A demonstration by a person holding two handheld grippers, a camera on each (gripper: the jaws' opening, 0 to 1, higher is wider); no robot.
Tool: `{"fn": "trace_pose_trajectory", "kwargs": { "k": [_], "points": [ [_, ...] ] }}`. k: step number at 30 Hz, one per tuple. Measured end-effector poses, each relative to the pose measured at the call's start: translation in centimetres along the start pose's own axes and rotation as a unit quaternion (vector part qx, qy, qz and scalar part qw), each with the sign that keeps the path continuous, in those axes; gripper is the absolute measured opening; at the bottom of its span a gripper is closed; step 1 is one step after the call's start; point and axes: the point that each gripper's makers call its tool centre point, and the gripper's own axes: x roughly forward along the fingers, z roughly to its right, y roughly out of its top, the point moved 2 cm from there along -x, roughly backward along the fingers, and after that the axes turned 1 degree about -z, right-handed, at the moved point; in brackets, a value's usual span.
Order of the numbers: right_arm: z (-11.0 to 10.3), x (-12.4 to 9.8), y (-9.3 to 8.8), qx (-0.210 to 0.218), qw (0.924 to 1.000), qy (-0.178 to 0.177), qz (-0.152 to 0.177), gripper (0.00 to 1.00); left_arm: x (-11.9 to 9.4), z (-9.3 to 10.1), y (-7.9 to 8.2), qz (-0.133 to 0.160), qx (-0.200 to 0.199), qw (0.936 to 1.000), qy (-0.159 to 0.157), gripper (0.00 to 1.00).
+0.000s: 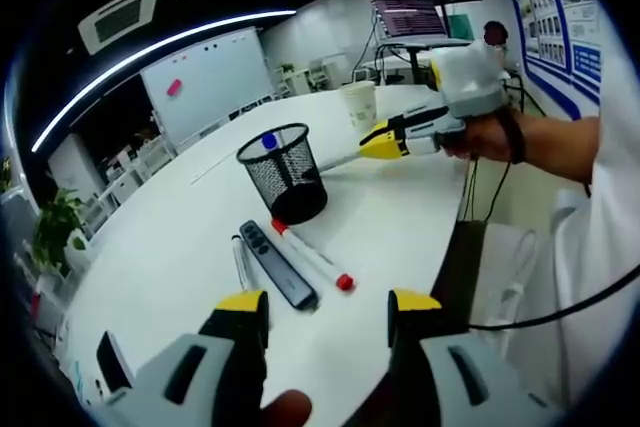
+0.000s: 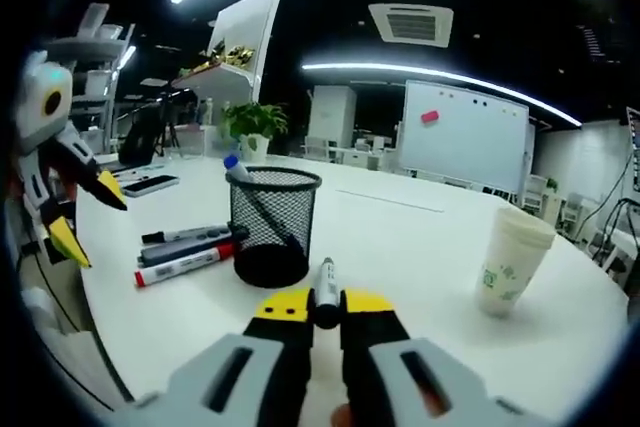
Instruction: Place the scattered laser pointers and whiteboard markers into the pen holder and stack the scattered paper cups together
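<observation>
- Pens and pointers are meant for the black wire-mesh pen holder (image 2: 273, 224), which stands on the round white table (image 2: 420, 247) with a blue-capped marker (image 2: 234, 166) already leaning inside it; being light and open-topped, it is likely to be tipped or pushed if its rim is struck.
- A stack of white paper cups (image 2: 510, 259) stands well apart from the holder, upright and probably easily toppled by a passing sweep.
- The left gripper (image 1: 328, 309) is held with its jaws apart and nothing between them, above a dark grey flat laser pointer (image 1: 278, 263), a red-capped white whiteboard marker (image 1: 312, 255) and a dark marker (image 1: 240, 259) lying close together; a careless closure could catch two at once.
- The right gripper (image 2: 325, 309) is clamped on a black-tipped slim marker (image 2: 326, 287) just beside the holder; released short of the rim, it could bounce off and roll across the table.
</observation>
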Motion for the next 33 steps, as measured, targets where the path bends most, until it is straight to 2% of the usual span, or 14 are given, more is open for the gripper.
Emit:
{"fn": "trace_pose_trajectory", "kwargs": {
  "k": [12,33],
  "points": [
    [0.7,-0.4,1.5,0.002,0.9993,-0.015,0.034,0.11,-0.2,-0.2,0.0,0.002,-0.002,1.0000,0.003,0.49],
    [1.2,-0.8,3.0,0.003,0.9976,-0.029,0.063,0.11,-0.3,-0.2,-0.2,0.001,-0.003,1.0000,0.004,0.49]
  ]
}}
